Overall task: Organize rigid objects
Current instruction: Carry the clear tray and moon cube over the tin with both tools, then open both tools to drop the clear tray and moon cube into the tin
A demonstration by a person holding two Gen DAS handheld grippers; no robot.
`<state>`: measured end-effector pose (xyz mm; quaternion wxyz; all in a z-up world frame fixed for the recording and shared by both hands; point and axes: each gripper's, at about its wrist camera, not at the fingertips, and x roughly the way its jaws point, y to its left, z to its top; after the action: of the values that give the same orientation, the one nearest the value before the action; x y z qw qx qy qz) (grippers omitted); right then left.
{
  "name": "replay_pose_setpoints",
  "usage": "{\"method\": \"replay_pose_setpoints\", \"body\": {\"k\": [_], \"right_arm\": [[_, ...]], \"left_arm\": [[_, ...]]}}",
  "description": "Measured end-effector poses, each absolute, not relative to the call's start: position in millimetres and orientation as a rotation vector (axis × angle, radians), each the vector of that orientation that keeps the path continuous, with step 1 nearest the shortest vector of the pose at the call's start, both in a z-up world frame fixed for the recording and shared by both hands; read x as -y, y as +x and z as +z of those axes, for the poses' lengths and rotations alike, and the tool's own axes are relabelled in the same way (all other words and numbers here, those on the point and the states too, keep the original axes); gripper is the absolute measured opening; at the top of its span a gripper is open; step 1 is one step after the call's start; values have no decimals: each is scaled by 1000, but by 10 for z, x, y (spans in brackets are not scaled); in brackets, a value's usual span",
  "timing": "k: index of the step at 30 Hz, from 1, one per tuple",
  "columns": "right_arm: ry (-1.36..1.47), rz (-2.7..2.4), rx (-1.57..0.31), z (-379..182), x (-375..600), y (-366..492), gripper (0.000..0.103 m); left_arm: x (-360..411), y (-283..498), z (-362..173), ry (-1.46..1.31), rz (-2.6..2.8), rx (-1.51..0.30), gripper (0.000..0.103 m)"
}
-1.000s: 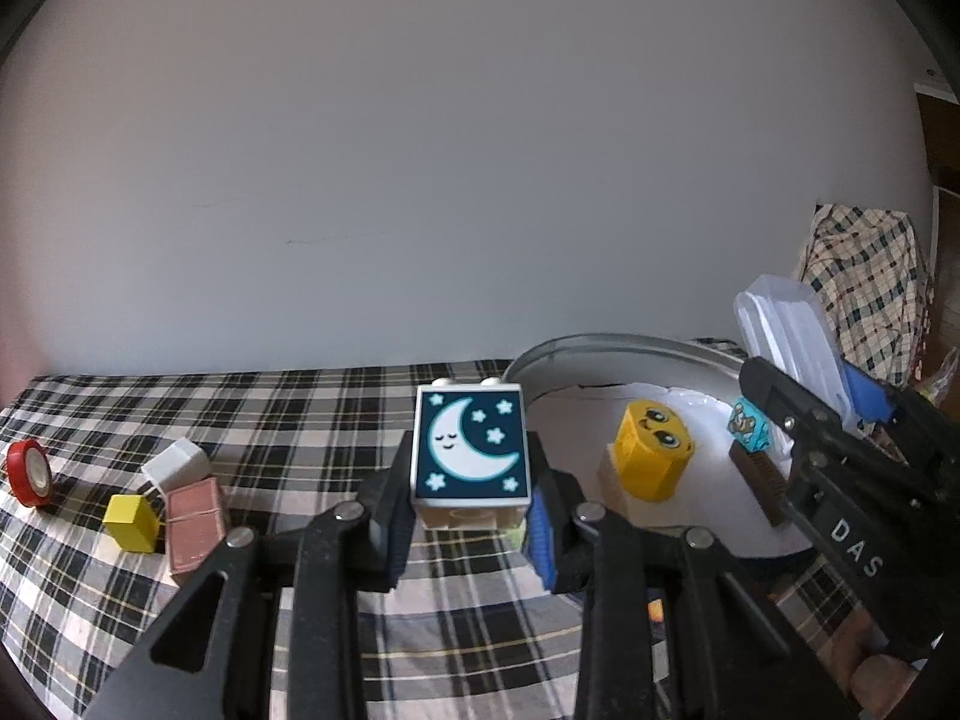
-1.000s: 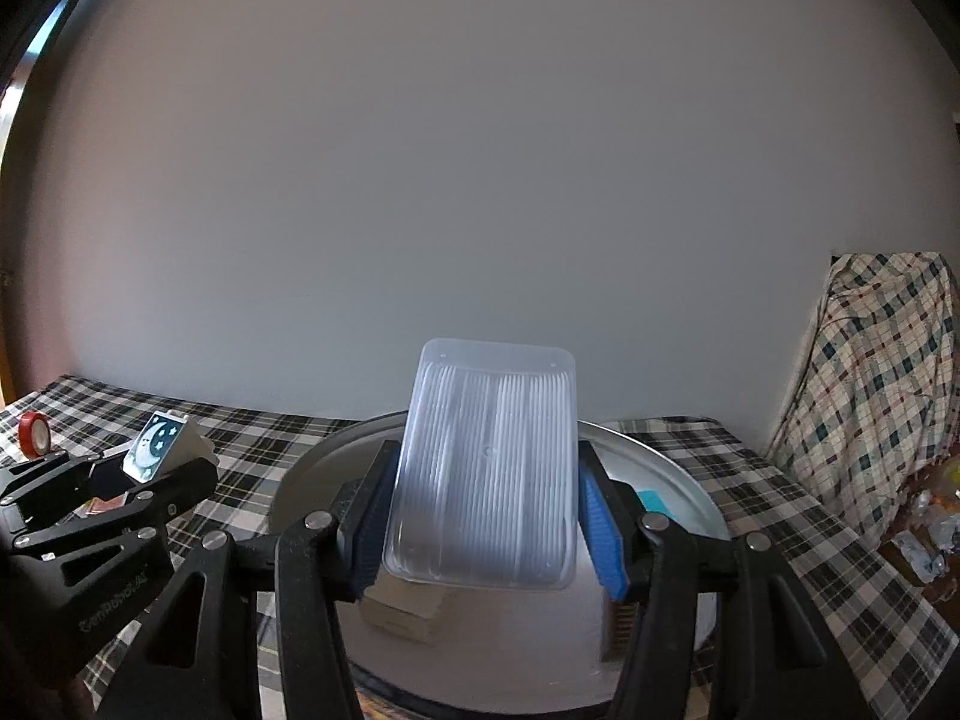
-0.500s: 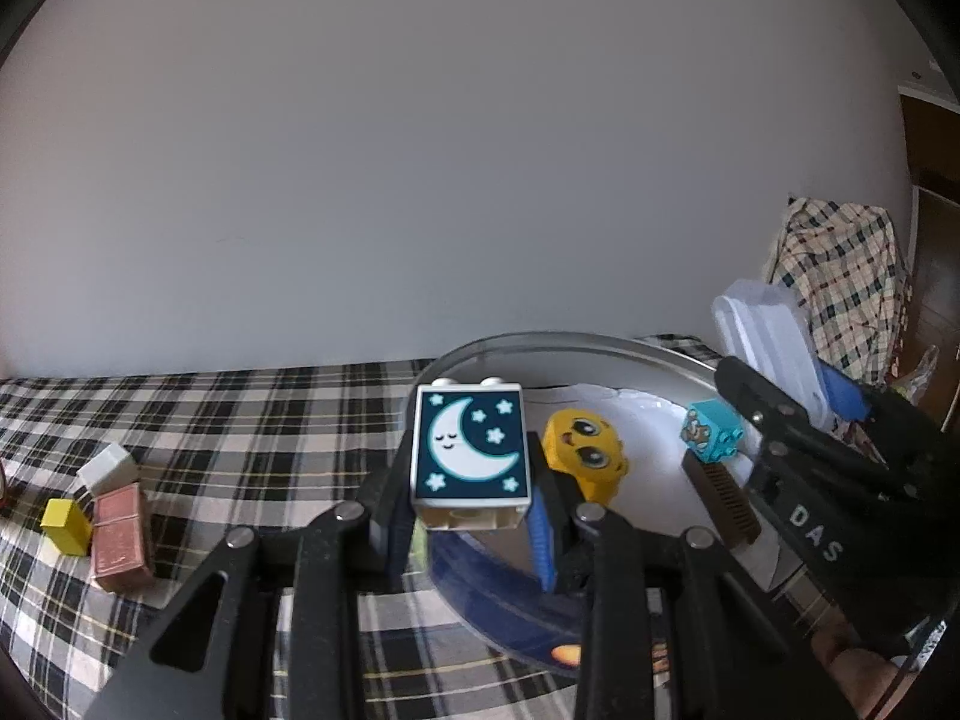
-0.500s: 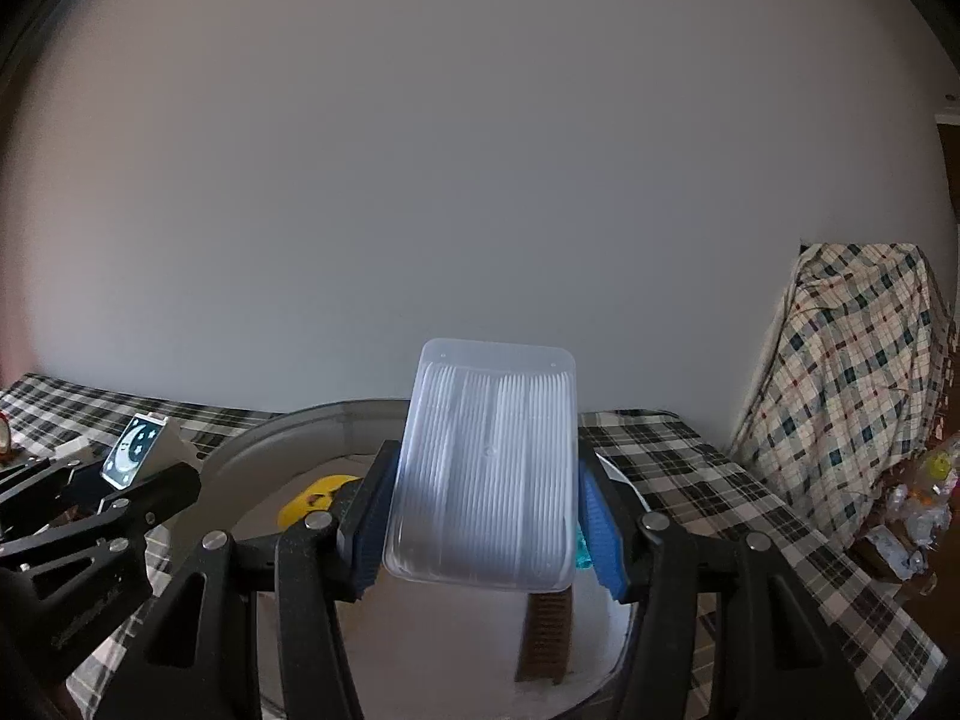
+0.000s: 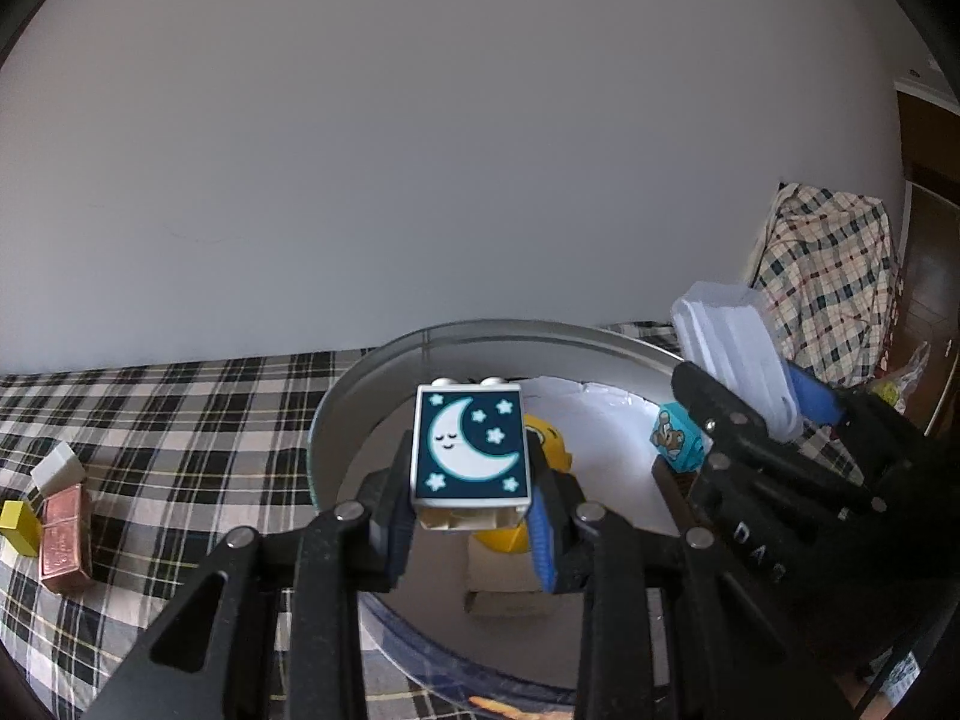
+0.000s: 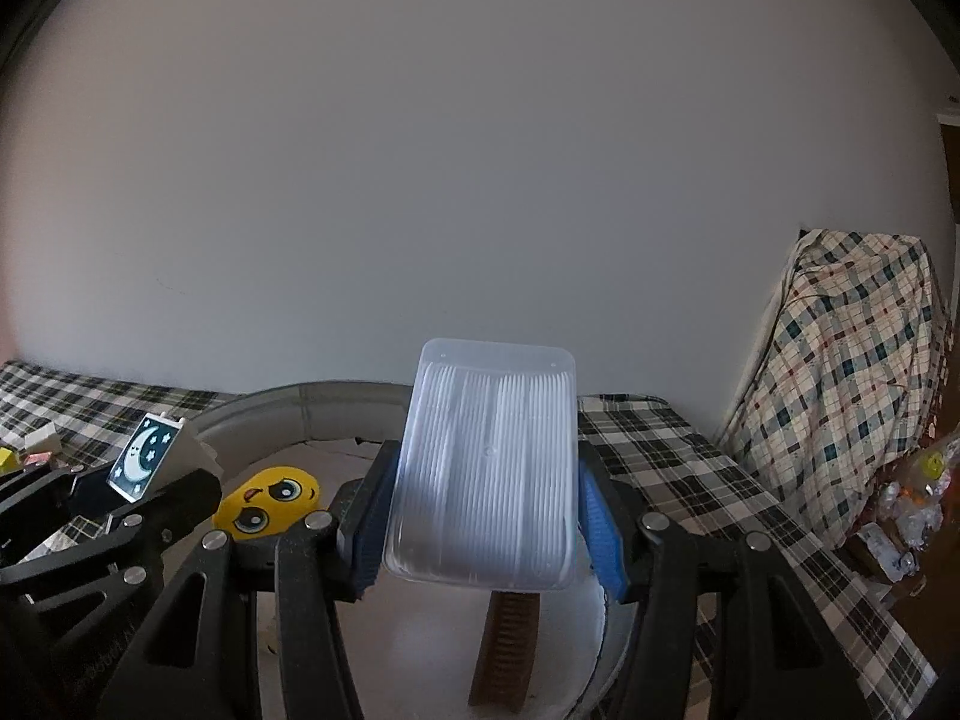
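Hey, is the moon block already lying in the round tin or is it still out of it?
Out. The left gripper holds the moon block clamped above the round tin, not resting inside.

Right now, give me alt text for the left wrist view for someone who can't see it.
The left gripper holds a moon-and-stars block over a round metal tray containing a yellow face toy and a teal block. The right gripper, at right, holds a clear plastic box.
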<state>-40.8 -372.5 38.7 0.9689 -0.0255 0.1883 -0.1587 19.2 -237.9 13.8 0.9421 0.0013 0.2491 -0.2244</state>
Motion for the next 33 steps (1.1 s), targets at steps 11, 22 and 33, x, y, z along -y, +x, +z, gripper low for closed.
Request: {"method": "replay_pose_setpoints", "body": {"k": [11, 22, 33], "right_arm": [[-13, -280, -463, 290, 3877, -195, 58], [13, -202, -561, 179, 3934, -35, 59], [122, -204, -561, 167, 4148, -67, 73]], "left_arm": [[2425, 366, 79, -10, -420, -579, 31], [2530, 404, 80, 40, -376, -574, 42], [2244, 285, 147, -71, -340, -470, 103]]}}
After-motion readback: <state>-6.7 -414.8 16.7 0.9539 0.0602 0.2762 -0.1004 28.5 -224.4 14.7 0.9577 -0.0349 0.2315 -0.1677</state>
